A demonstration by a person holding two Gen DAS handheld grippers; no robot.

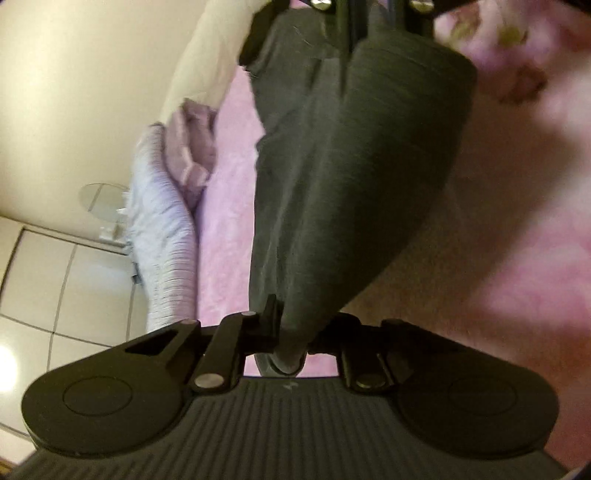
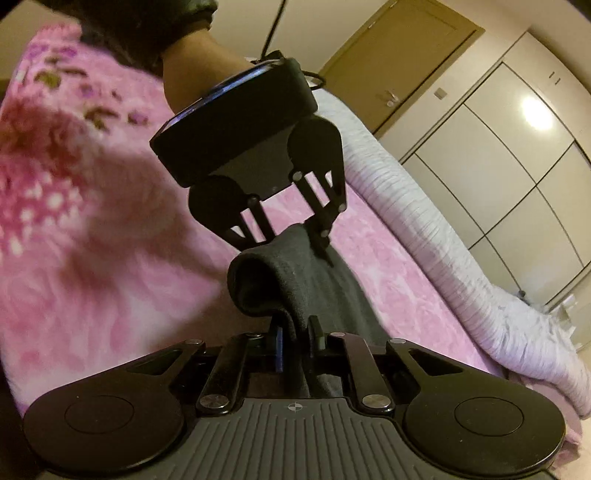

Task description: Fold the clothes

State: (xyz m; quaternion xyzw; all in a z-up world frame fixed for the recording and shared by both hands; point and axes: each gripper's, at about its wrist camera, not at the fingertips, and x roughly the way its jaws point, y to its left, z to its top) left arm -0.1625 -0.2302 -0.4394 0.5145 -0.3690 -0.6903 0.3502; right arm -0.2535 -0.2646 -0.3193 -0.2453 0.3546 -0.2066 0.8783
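Left wrist view is showing a pink fleecy blanket (image 1: 229, 236) spreading across the bed, its flowered part (image 1: 517, 55) blurring at the upper right, while a pale ribbed bedspread (image 1: 162, 236) is hanging along the bed's edge beside a tiled floor (image 1: 48, 295) and a cream wall (image 1: 74, 92). Right wrist view is showing the same blanket (image 2: 92, 240) filling the left side, the ribbed bedspread (image 2: 424, 221) running down the right, and behind it white wardrobe doors (image 2: 517, 177) and a brown door (image 2: 399, 62). Between the two grippers a dark grey garment (image 1: 351, 192) is stretching taut above the blanket, bunching into a rolled fold (image 2: 266, 284) near the right gripper. A small pile of mauve cloth (image 1: 192, 147) is lying on the bed near the bedspread. The left gripper (image 1: 286, 343) is pinching one end of the garment, its jaws pressing together on the cloth, and in the right wrist view it (image 2: 314, 243) is gripping the garment's far end, with a person's hand (image 2: 199, 70) in a dark sleeve (image 2: 122, 26) holding it from above. The right gripper (image 2: 297, 332) is likewise clamping the near end of the garment, its jaws closing tight on the fabric, and its fingers (image 1: 347, 33) are appearing at the top of the left wrist view, biting the cloth there.
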